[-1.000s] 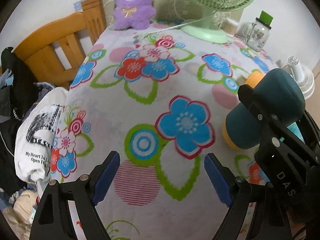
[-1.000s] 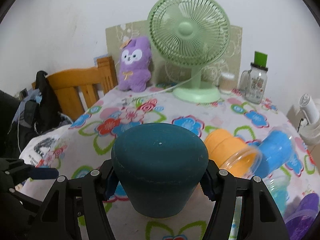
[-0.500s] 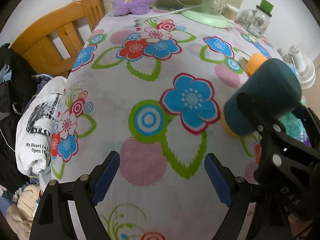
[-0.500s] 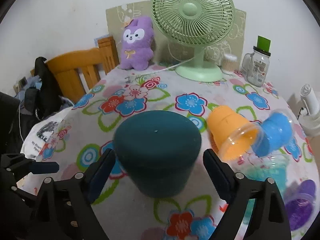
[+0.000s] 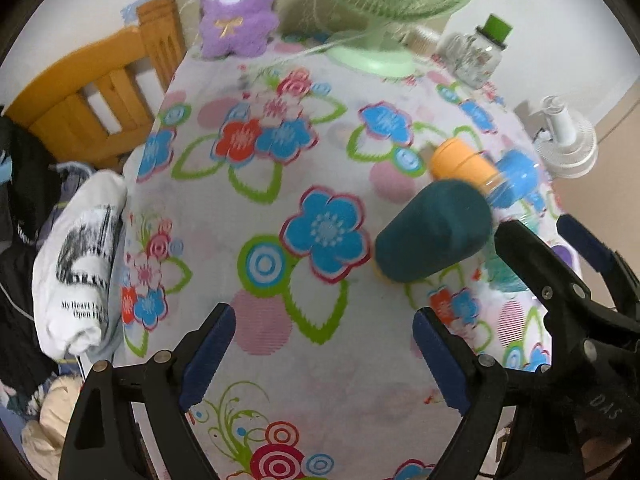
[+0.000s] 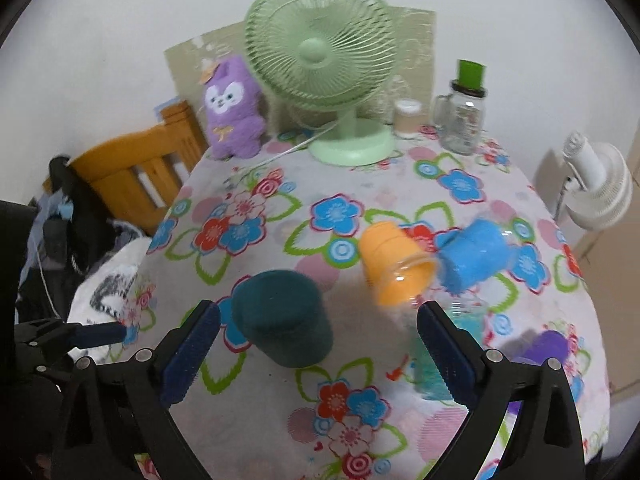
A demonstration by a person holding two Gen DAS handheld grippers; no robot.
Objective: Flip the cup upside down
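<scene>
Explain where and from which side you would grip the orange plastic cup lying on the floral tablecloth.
Grip the orange plastic cup across its tapered side wall, mid-body, coming from above. It lies on its side, mouth toward the right claw, with a blue cup close beside its rim, so an end-on approach looks crowded.

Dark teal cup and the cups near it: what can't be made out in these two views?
- Dark teal cup: rim faces the table in the right wrist view, so the inside is hidden.
- Orange cup in the left wrist view: its mouth is behind the teal cup.
- Purple cup: partly behind the right claw finger and blurred.
- Teal clear cup: blurred, so its pose is unclear.
</scene>
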